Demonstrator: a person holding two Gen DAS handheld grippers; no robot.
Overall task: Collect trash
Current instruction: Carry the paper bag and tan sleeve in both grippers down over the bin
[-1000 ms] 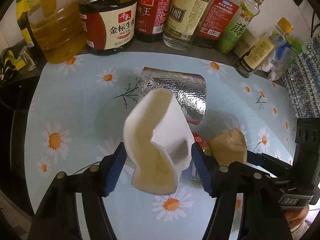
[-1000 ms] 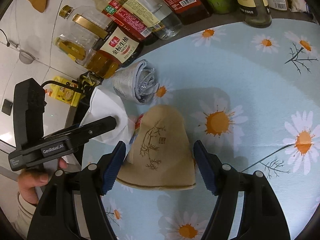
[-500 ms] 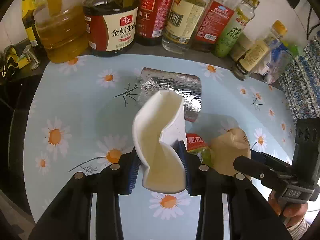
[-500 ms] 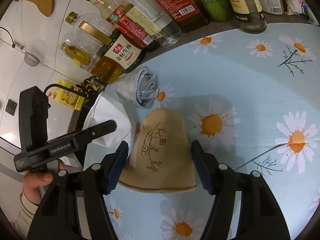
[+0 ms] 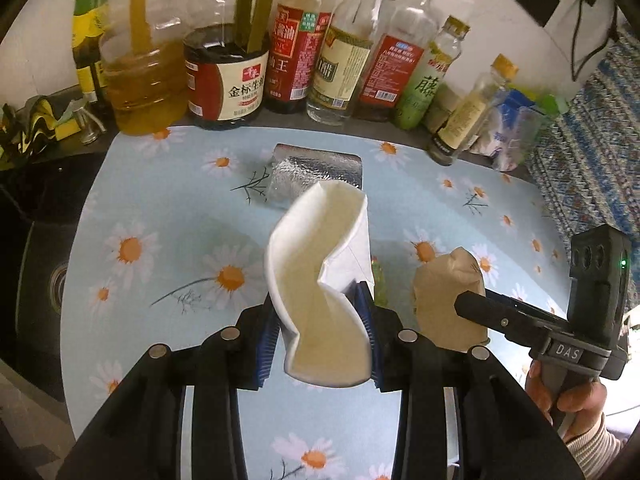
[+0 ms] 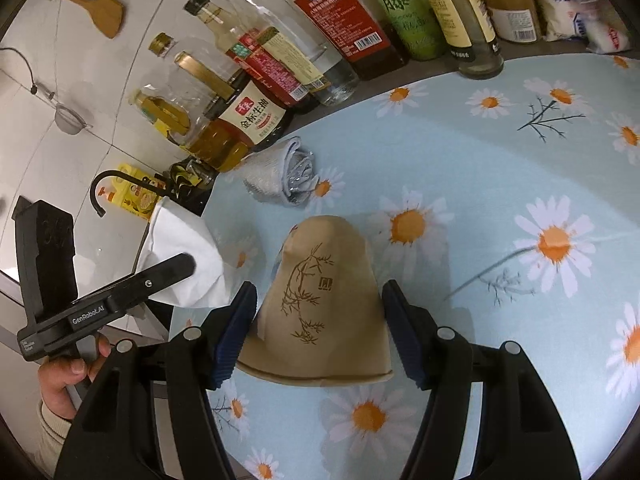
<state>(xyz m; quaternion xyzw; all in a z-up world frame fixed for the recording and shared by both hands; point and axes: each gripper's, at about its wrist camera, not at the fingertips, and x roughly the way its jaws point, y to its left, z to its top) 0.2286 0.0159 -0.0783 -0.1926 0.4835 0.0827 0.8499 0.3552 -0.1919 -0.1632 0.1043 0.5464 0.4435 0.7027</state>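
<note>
My left gripper [image 5: 318,308] is shut on a crushed white paper cup [image 5: 316,248], its blue pads squeezing the cup's lower part, and holds it above the daisy tablecloth [image 5: 160,240]. The right wrist view shows that white cup [image 6: 180,248] at the left. My right gripper [image 6: 319,292] is shut on a brown paper cup [image 6: 328,296] printed with a bamboo drawing, a pad against each side. The brown cup [image 5: 444,300] also shows at the right of the left wrist view. A rolled silver foil sheet [image 5: 316,176] lies on the cloth behind both cups. A red and green wrapper [image 5: 378,276] peeks out behind the white cup.
Several sauce and oil bottles [image 5: 304,60] line the back edge of the counter. A dark sink [image 5: 40,280] lies to the left, with a black tap [image 6: 100,184] and sponges by it. A blue patterned cloth [image 5: 592,160] hangs at the right. Packets [image 6: 576,4] stand at the back right.
The left jaws closed on the white cup and crushed it narrower. The right jaws narrowed onto the brown cup. Both grippers rose a little with their cups.
</note>
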